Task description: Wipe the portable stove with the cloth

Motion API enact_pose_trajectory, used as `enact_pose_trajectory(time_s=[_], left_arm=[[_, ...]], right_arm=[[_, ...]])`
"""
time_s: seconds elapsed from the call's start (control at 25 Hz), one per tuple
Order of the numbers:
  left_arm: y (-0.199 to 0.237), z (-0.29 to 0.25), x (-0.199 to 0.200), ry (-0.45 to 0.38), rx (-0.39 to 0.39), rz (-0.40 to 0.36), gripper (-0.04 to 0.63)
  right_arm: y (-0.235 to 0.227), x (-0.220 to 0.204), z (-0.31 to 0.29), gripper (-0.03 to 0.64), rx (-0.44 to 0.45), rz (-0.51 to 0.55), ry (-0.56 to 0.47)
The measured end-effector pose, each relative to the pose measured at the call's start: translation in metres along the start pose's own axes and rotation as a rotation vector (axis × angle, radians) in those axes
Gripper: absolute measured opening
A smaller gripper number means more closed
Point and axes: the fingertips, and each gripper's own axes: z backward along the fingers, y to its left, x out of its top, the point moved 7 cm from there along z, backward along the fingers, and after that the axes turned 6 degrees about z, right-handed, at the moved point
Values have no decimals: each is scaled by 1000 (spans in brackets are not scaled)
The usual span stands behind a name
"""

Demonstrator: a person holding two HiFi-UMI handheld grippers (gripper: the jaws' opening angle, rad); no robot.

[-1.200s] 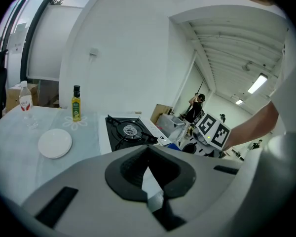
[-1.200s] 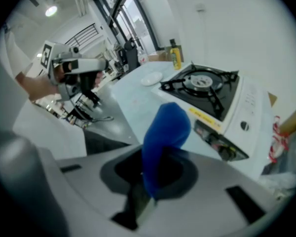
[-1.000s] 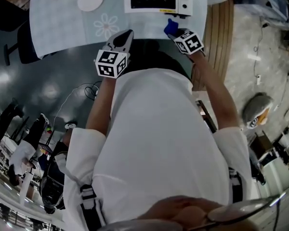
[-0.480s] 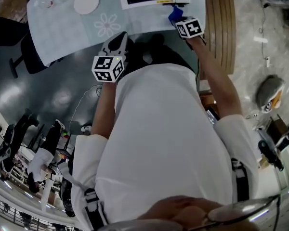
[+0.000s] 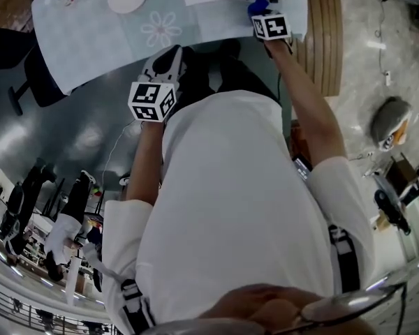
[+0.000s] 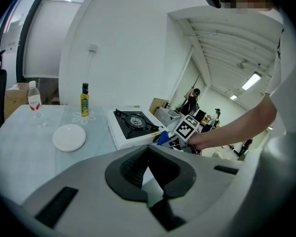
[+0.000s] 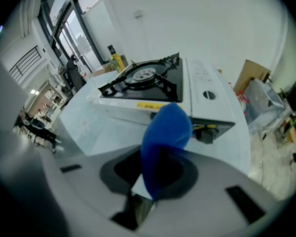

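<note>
Nothing in the room is offering print I can actually read. The portable stove [image 7: 187,90] is carrying a yellow sticker [image 7: 150,105] along its front edge, its lettering blurring out. The yellow bottle [image 6: 84,100] and the clear bottle [image 6: 34,95] on the surface [image 6: 19,142] are wearing labels too small to read. The marker cube [image 5: 152,100] on the left gripper [image 5: 173,49] and the one on the right gripper [image 5: 260,9] are showing only black-and-white square patterns.

One stove [image 6: 133,125], one cloth [image 7: 165,132], one plate [image 6: 69,137], two bottles [image 6: 34,97] [image 6: 84,100]

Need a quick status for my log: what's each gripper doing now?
Left gripper: closed, empty.
Right gripper: closed on the blue cloth.
</note>
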Motion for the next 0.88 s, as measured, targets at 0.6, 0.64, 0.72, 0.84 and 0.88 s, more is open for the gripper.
enact_pose_trajectory(time_s=[0.6,0.64,0.72,0.84,0.88], left_arm=[[40,19,-7,7,-13,45,31],[43,20,-8,9,-13,48,31],[49,23,-10,12,-13,52,31],[59,26,-13,13,-12,59,31],[63,27,-14,14,-10,63,31]], right_arm=[[17,19,-23,75,-117,-3,-13],[19,20,-25,75,-118,-4,-14],[23,23,-27,75,-126,-14,-12],[30,26,-30,75,-133,-12,-8],[33,28,-32,75,-132,-6,-10]])
